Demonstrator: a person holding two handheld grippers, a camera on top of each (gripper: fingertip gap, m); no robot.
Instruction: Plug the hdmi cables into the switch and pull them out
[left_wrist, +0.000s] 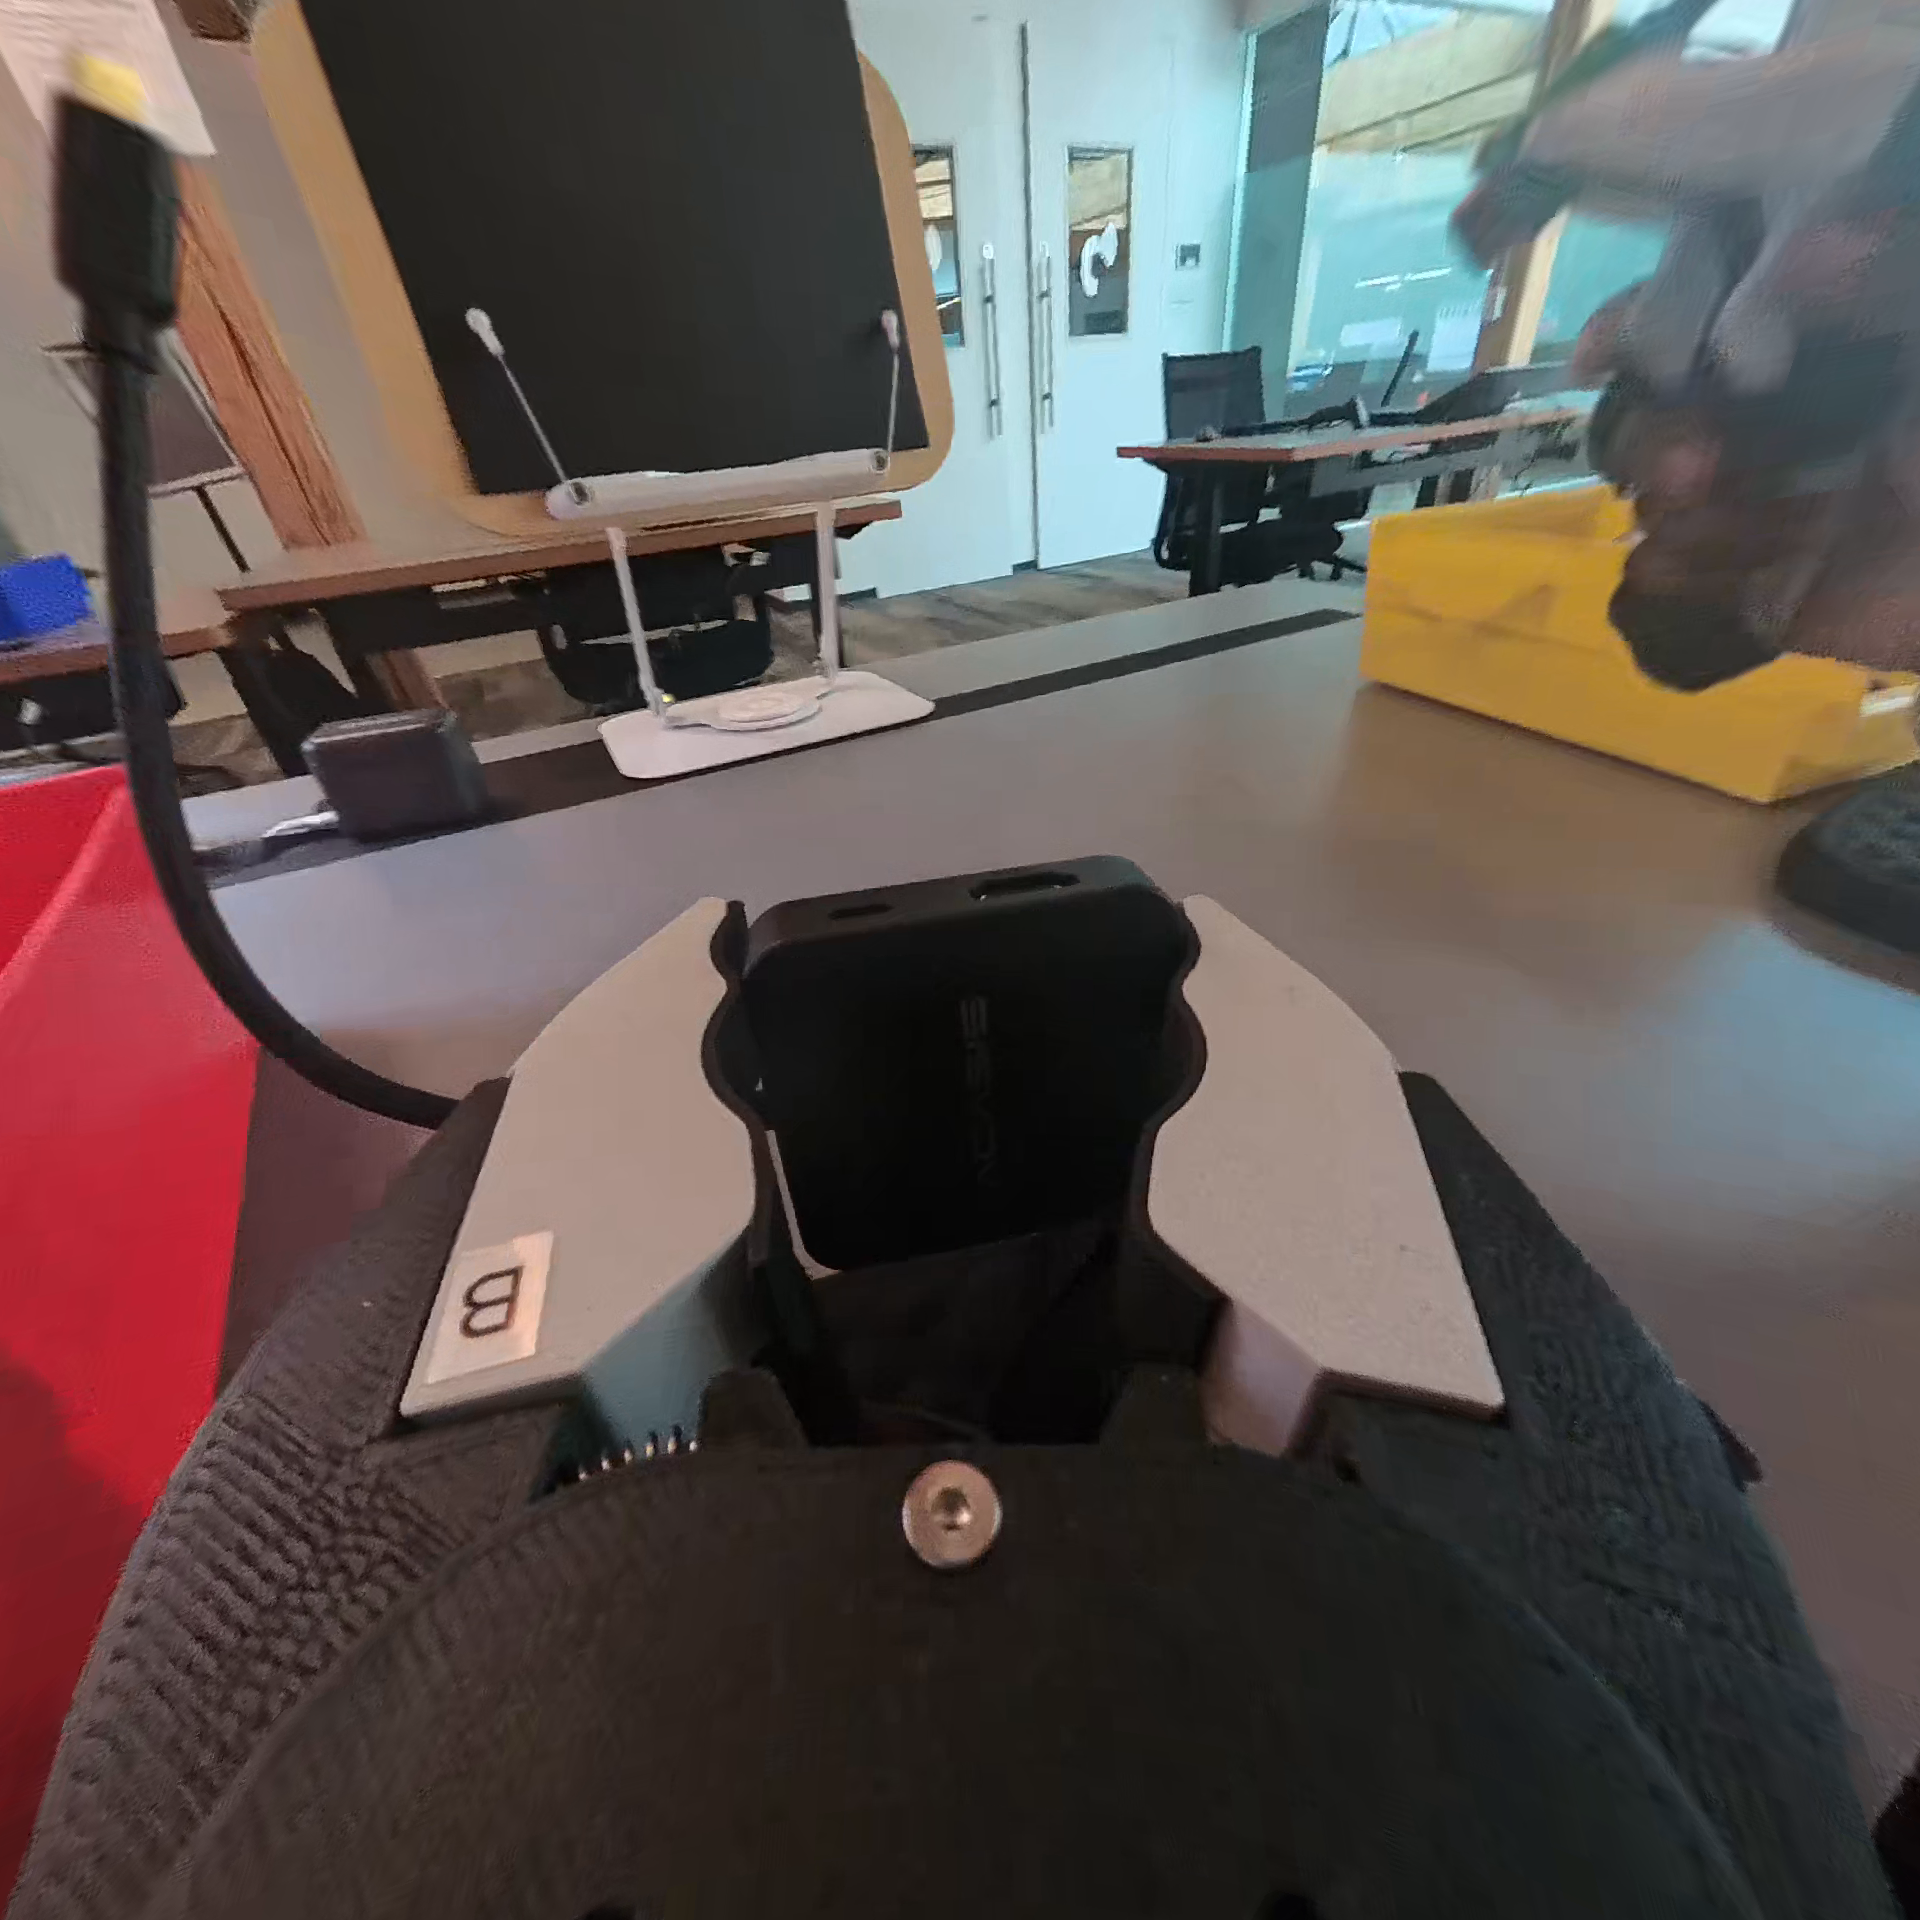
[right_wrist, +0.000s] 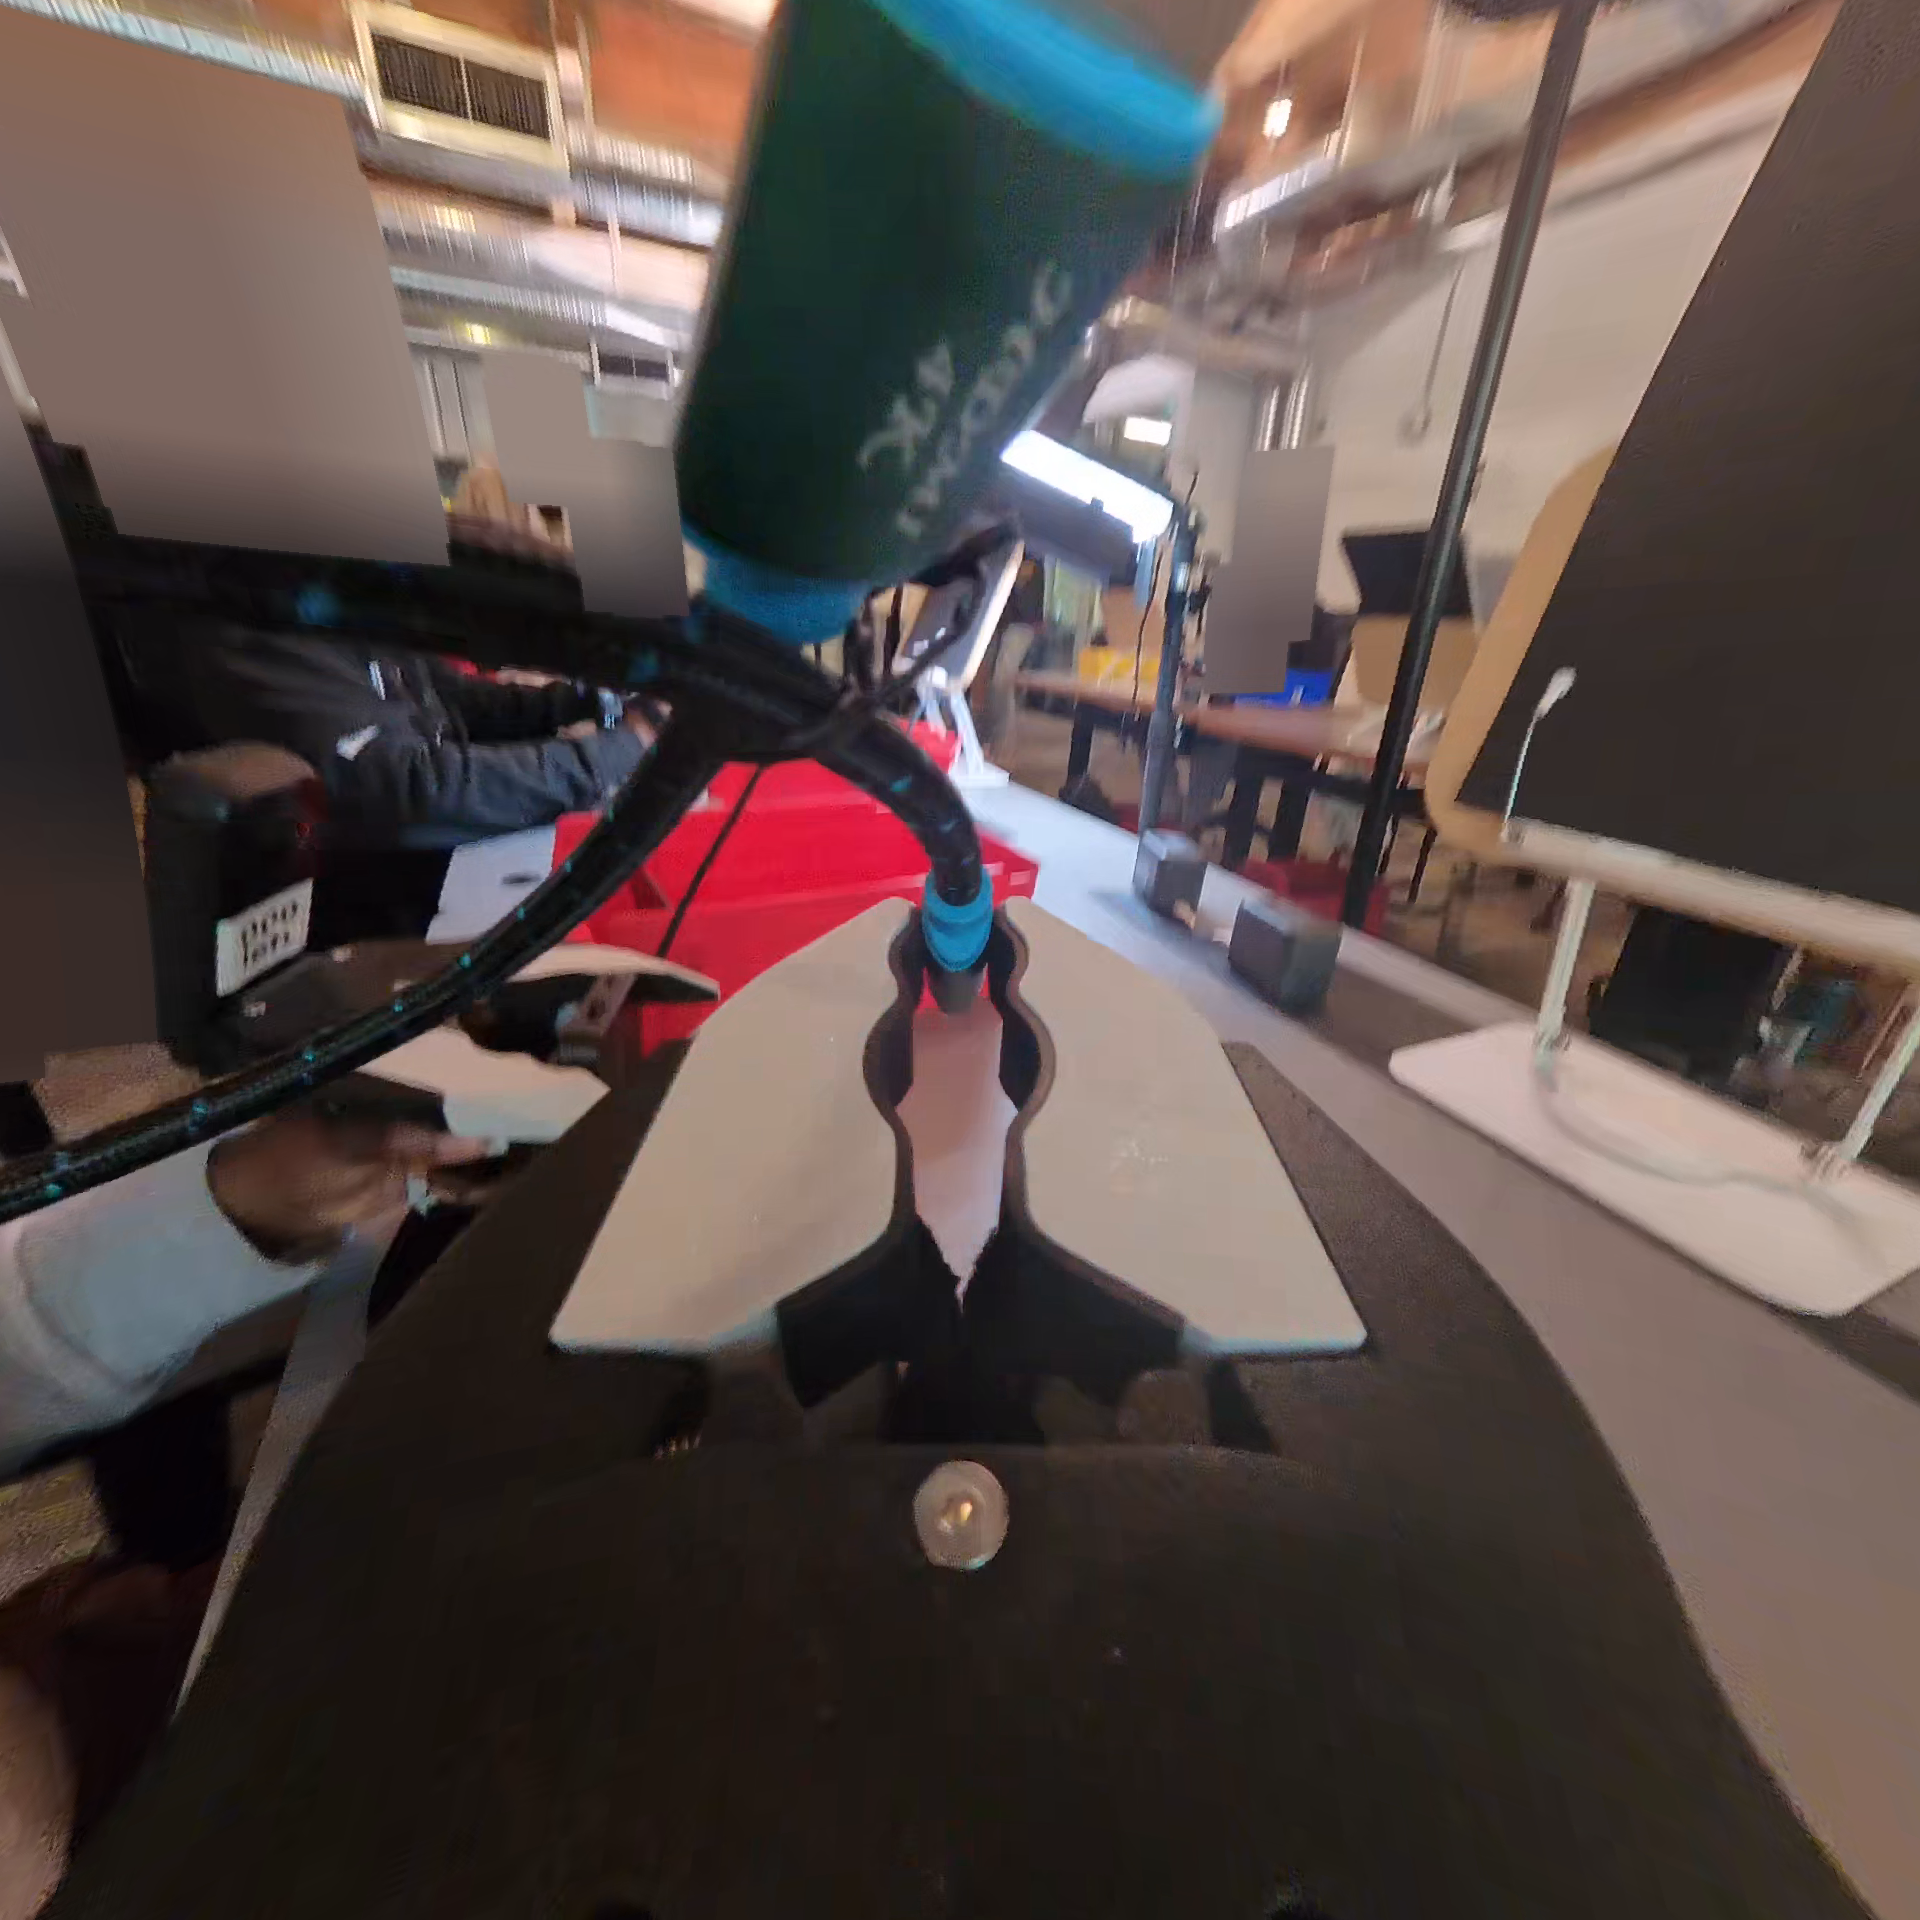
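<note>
Left wrist view. At 10 o'clock a black braided cable (left_wrist: 135, 665) is rising from beside the left hand-held gripper (left_wrist: 961, 1023), its yellow-tipped plug (left_wrist: 112, 197) standing free in the air. At centre, the left hand-held gripper is clamping the black HDMI switch (left_wrist: 961, 1060) by its two sides above the grey desk (left_wrist: 1351, 935); the switch's long axis is running along the fingers, and its two open ports (left_wrist: 1023, 890) are facing 12 o'clock, away from the camera. At 2 o'clock the right hand-held gripper (left_wrist: 1704, 561) is appearing as a motion-blurred mass over a yellow bin (left_wrist: 1507, 644).

Right wrist view. At 9 o'clock the left hand-held gripper is showing again (right_wrist: 582, 1013) before a red bin (right_wrist: 790, 862). At centre, the right hand-held gripper (right_wrist: 954, 971) is pinching a blue-collared cable end (right_wrist: 954, 925) at its fingertips; a banded cable bundle (right_wrist: 914, 291) is swinging at 12 o'clock.

Judgement: the coming insertion is turning on the port face, which lies at the switch's far end; the right hand-held gripper, at 2 o'clock from it, is the one carrying a cable end, so it would need to approach along the switch's long axis.
</note>
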